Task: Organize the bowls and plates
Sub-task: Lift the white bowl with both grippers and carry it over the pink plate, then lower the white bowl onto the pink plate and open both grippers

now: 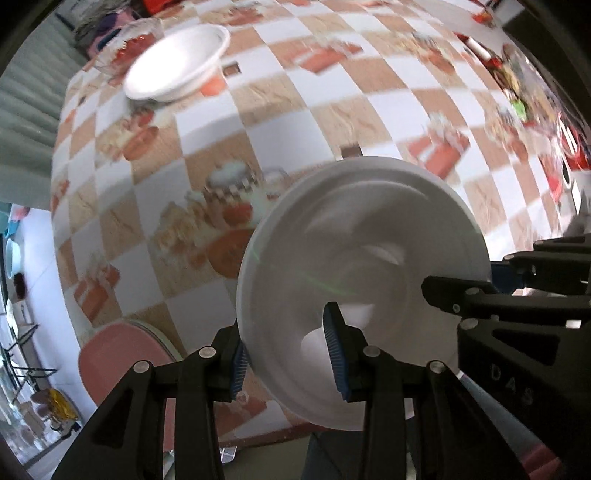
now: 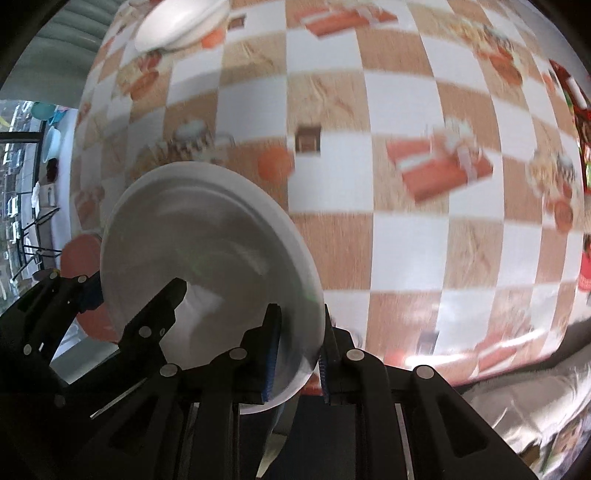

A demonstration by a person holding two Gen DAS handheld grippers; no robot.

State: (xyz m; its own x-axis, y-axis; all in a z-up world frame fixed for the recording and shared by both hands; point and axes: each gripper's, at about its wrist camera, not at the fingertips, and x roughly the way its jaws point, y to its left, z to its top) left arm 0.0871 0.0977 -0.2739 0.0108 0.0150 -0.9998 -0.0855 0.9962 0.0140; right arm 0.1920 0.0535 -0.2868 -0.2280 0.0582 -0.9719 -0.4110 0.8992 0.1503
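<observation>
- Left wrist view: my left gripper (image 1: 288,356) has its jaws clamped on the near rim of a round white shallow bowl (image 1: 369,266), one blue-padded finger inside the dish and the other outside it. I hold the bowl above the table, tilted so its hollow faces the camera.
- At the right edge, my right gripper (image 1: 491,277) pinches the opposite rim of that same bowl — so it hangs between my two hands.
- Under it lies the checkered tablecloth (image 1: 280,122), squares of white and tan with printed red food pictures.
- Far back on the left rests a second white bowl (image 1: 177,62), upright on the cloth, with a clear glass bowl (image 1: 129,40) just beside it at the table's corner.
- A round pink plate (image 1: 122,358) sits at the near-left table edge.
- Right wrist view: my right gripper (image 2: 299,354) is closed over the bowl's (image 2: 207,236) edge, the rim passing between the blue pads.
- My left gripper (image 2: 94,291) shows at the lower left, on the far rim.
- The second white bowl (image 2: 181,26) appears at the top left — well apart from the one I hold.
- The cloth (image 2: 406,221) is blurred throughout.
</observation>
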